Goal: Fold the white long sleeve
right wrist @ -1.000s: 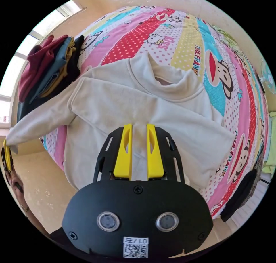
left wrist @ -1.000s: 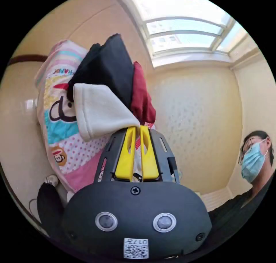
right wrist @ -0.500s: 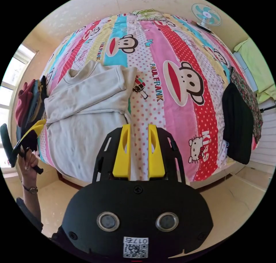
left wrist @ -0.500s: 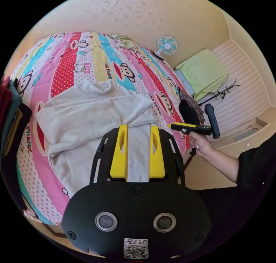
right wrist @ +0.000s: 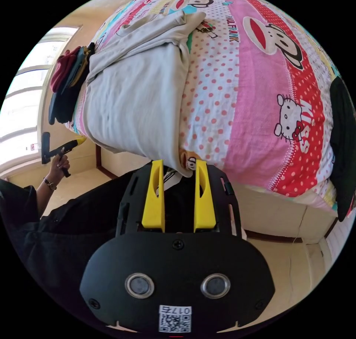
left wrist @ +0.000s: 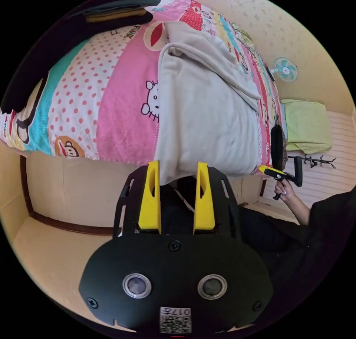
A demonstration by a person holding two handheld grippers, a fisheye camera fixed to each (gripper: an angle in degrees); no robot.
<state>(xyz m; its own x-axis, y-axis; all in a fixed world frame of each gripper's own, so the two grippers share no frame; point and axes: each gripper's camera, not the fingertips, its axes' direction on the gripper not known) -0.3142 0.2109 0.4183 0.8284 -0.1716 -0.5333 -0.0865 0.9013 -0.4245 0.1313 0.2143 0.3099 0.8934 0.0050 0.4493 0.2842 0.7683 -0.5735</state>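
The white long sleeve (left wrist: 207, 109) lies on the cartoon-print bed sheet (left wrist: 122, 109) with both sleeves folded across its chest. Its hem hangs over the bed's near edge. My left gripper (left wrist: 178, 165) is open, and one hem corner sits between its yellow jaws. In the right gripper view the shirt (right wrist: 137, 90) runs up and left. My right gripper (right wrist: 178, 163) is open around the other hem corner. Each gripper shows in the other's view, held in a hand: the right gripper (left wrist: 276, 173) and the left gripper (right wrist: 63, 147).
A stack of folded dark clothes (right wrist: 66, 83) sits on the bed beside the shirt's shoulder, near a bright window (right wrist: 20, 101). A black item (right wrist: 343, 131) lies at the bed's other side. A fan (left wrist: 285, 69) and green cloth (left wrist: 307, 125) stand beyond. The person's dark clothing is below the jaws.
The left gripper let go of the sleeve, which now lies across the chest. Both grippers, now open, came down to the bed's edge at the hem corners.
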